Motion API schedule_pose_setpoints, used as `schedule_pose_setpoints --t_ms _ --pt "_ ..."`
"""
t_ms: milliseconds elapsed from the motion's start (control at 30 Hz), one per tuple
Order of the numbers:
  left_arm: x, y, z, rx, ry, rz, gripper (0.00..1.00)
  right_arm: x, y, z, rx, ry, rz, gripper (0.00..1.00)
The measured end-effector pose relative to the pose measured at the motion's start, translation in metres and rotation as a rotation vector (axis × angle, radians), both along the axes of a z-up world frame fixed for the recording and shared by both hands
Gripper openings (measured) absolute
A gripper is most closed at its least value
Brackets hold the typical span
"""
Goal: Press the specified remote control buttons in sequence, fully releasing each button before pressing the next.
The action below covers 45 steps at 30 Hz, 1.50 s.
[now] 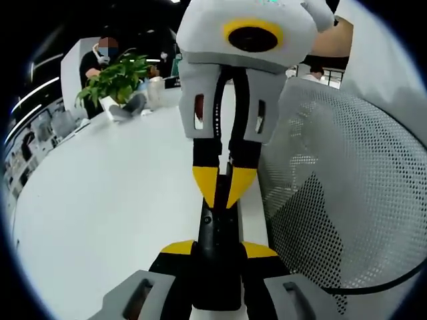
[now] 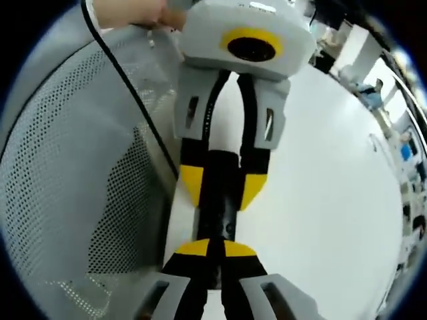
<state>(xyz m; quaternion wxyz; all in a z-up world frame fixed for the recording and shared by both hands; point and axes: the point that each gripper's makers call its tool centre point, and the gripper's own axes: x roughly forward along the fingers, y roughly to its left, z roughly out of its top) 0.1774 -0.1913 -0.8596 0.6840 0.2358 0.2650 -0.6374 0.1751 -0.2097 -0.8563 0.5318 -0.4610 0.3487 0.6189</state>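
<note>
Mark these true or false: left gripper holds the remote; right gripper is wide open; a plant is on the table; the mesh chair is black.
1. The left gripper clamps the black remote. True.
2. The right gripper is wide open. False: its jaws are together, tips down on the remote.
3. A potted plant stands on the white table. True.
4. The mesh chair is black. False: it is pale grey-white.
</note>
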Motion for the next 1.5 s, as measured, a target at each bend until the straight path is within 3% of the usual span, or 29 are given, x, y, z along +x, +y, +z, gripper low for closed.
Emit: schedule_pose_setpoints --t_ms 133,233,367,467,667,900,1067,1367,1500 --pt "0.0001 0.0003 0.0 -0.001 0.0 0.0 0.25 0.0005 -0.0008 -0.0005 -0.028 0.003 -0.023 0.02" --pt "0.0002 0.0003 0.0001 -0.001 -0.001 0.0 0.25 0.0021 -0.0009 0.0008 0.046 0.045 -0.139 0.02" --pt "0.0001 0.0001 0.0002 0.002 -0.003 -0.002 0.25 0.0026 -0.0012 0.0027 0.158 0.036 -0.216 0.02" --pt "0.0003 0.0002 0.0 0.001 -0.002 -0.001 0.25 0.0019 -0.002 0.0032 0.22 0.004 -0.22 0.01" --pt "0.0006 0.0002 -0.0001 0.001 -0.002 -0.001 0.25 0.0016 -0.0013 0.0035 0.264 -0.023 -0.234 0.01" --pt "0.0004 0.0 0.0001 -0.001 -0.002 0.0 0.25 0.0034 -0.001 0.0049 0.337 -0.015 -0.289 0.0" --pt "0.0004 0.0 -0.0002 -0.002 -0.003 -0.001 0.25 0.0048 0.001 0.005 0.33 -0.021 -0.289 0.0" --pt "0.0002 -0.0003 -0.0002 0.0 -0.003 -0.002 0.25 0.0051 0.0025 0.0048 0.264 -0.057 -0.189 0.0" --pt "0.0002 -0.0006 0.0 0.002 -0.004 -0.003 0.25 0.001 0.0016 0.0051 0.244 -0.035 -0.164 0.0"
